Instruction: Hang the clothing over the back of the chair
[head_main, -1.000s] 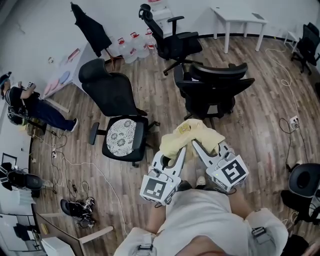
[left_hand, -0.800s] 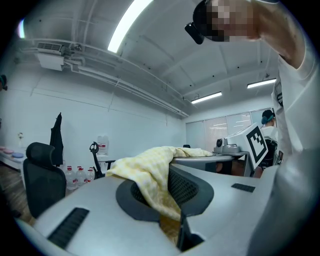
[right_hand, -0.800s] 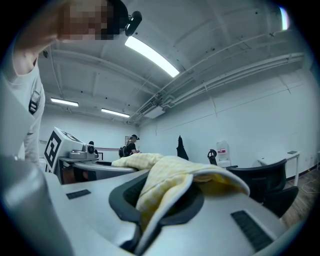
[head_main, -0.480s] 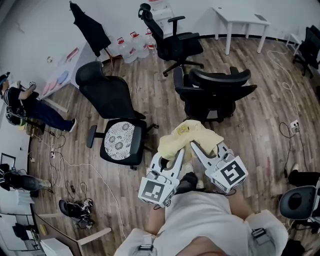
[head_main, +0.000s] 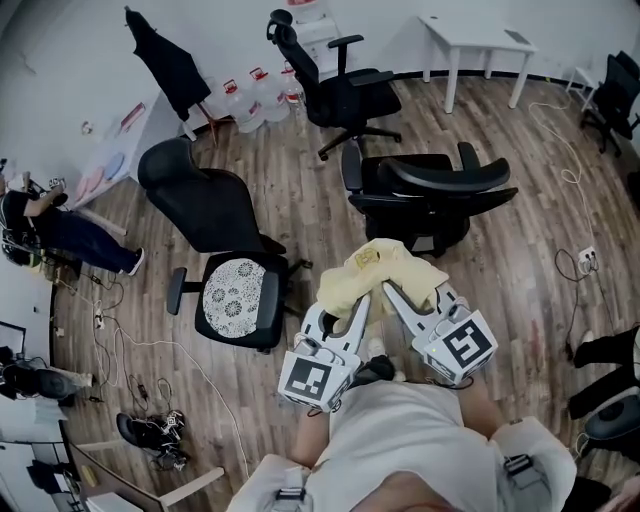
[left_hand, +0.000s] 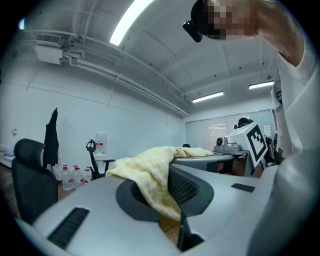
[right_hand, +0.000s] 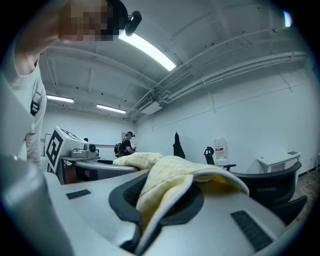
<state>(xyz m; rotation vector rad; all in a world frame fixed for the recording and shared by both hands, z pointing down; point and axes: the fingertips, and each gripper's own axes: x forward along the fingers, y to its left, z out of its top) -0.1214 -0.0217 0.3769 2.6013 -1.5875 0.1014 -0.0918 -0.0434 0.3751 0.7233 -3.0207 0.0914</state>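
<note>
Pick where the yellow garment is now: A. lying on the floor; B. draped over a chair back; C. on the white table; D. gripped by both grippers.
D: the left gripper and right gripper are both shut on the yellow garment, short of the black chair.

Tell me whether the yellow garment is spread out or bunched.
Bunched: the yellow garment is held crumpled between the left gripper and right gripper.

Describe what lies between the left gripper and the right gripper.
The yellow clothing bridges them, with one part clamped in the left gripper and another in the right gripper. The head view shows this, and both gripper views show cloth in the jaws.
</note>
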